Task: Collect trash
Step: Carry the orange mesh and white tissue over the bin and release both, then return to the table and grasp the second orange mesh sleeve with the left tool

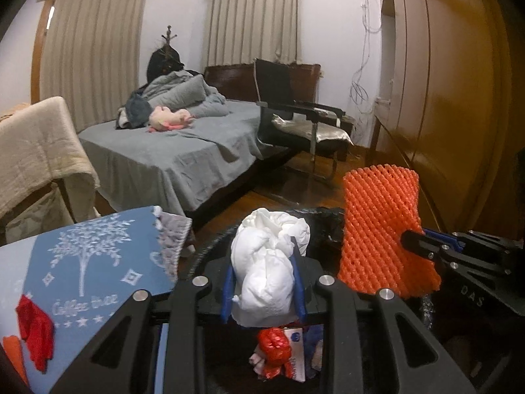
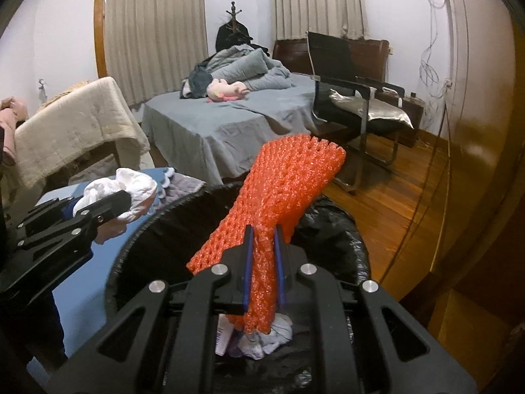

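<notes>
tissue (image 1: pixel 267 262): white, crumpled wad, pinched by left gripper (image 1: pixel 264 290) above the bin (image 2: pixel 331 216) | net (image 2: pixel 282 197): orange foam mesh sleeve, squeezed flat in right gripper (image 2: pixel 264 264), over the black-lined bin | both grippers tilt downward, side by side | bin holds red and white scraps

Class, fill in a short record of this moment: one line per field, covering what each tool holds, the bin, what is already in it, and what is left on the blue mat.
left tool: shut on white tissue
right tool: shut on orange foam net
bin: black liner, open, below both tools
in bin: red wrapper, paper scraps
blue mat: red scrap near its left edge
step now: both items held over the bin, not yet dropped
</notes>
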